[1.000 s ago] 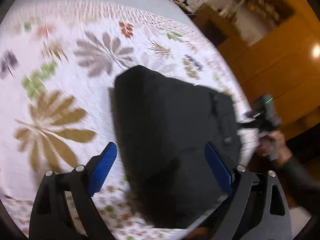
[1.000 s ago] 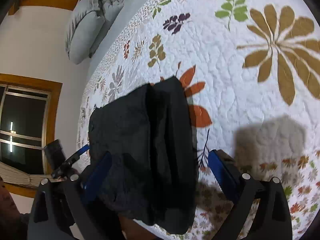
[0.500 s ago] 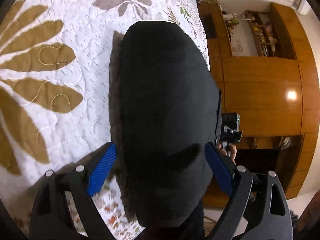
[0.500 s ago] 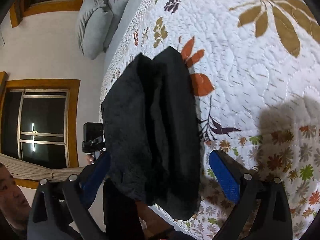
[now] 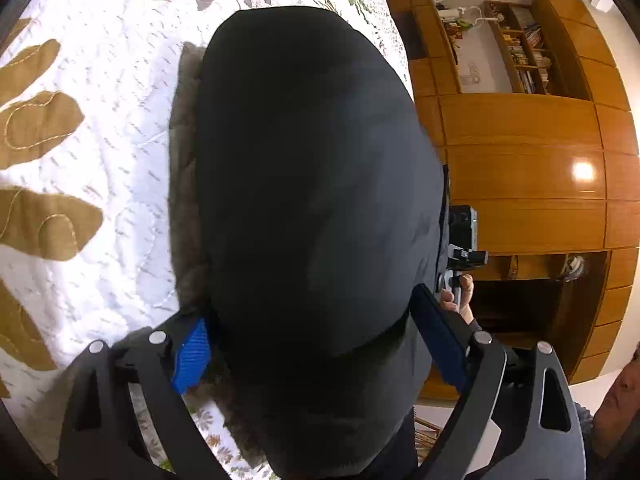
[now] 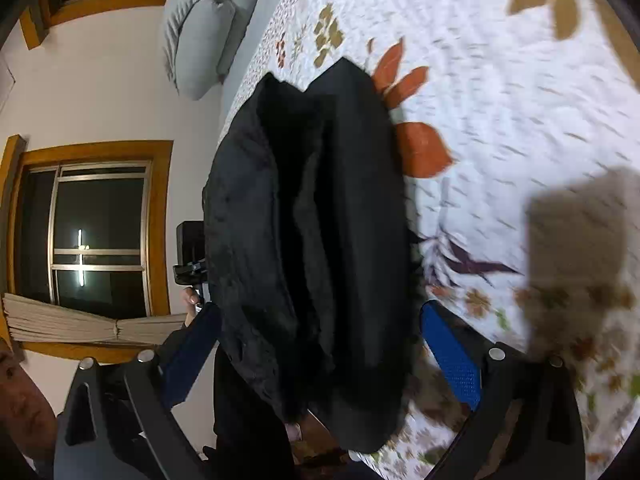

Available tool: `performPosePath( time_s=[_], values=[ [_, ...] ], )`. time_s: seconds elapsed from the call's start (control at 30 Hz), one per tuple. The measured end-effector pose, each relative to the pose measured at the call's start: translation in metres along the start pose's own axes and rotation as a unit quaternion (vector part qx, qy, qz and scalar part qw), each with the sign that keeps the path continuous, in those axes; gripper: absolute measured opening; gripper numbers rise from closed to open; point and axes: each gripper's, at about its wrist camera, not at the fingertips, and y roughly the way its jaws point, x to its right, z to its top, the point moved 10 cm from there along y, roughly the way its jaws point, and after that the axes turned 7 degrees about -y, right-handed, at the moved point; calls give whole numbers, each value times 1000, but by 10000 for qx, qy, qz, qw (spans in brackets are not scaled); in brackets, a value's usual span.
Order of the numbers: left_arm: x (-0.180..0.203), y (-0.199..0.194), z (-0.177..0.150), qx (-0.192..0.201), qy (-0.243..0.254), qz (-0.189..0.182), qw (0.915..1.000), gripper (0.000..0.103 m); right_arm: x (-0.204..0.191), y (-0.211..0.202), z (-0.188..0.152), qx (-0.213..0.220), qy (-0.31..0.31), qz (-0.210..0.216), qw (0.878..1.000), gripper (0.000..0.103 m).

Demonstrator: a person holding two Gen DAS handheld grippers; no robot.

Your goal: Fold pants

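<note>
My left gripper (image 5: 316, 350) stood with its jaws spread wide, one blue pad (image 5: 191, 356) on either side of the folded black pants (image 5: 312, 184), which filled the middle of that view as one smooth, rounded bundle. The pants lay on the white leaf-patterned quilt (image 5: 100, 128) at the bed's edge, their near end hanging past my fingers. I could not tell whether either pad touched the cloth.

My right gripper (image 6: 320, 354) was likewise spread wide, its blue pads (image 6: 452, 356) flanking the same pants (image 6: 312, 240) from the opposite side. Only this view showed the open end of the bundle, where several layers stood as separate ridges with dark gaps between them. It also showed the grey pillows (image 6: 204, 28) at the head of the bed, a wood-framed window (image 6: 96, 236) with a folded blind beneath it, and a blocky shadow on the quilt (image 6: 520, 92) to the right.

Only the left view showed the wooden wardrobe wall (image 5: 520, 128), whose open shelves (image 5: 516, 56) held rows of books, along with a lower recess whose contents were too dark to make out. Each view caught the other gripper's camera block poking out beside the pants, held in my hand (image 5: 460, 292).
</note>
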Motion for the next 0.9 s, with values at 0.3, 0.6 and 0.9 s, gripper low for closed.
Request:
performPosePath(
  time_s=[0.3,0.6,0.9],
  values=[
    [6,-16,3,304,-64,62,9995,46,-11,20,2,-46,-207,-27,9998,65],
    [14,-48,10,623,-91,-257,9977,30,-36,20,10,113,-332,124,9993,46],
    [-2,-129,47,1216,-63,-95,9925,29,-90,79,69,-57,-838,276,9961,45]
  ],
)
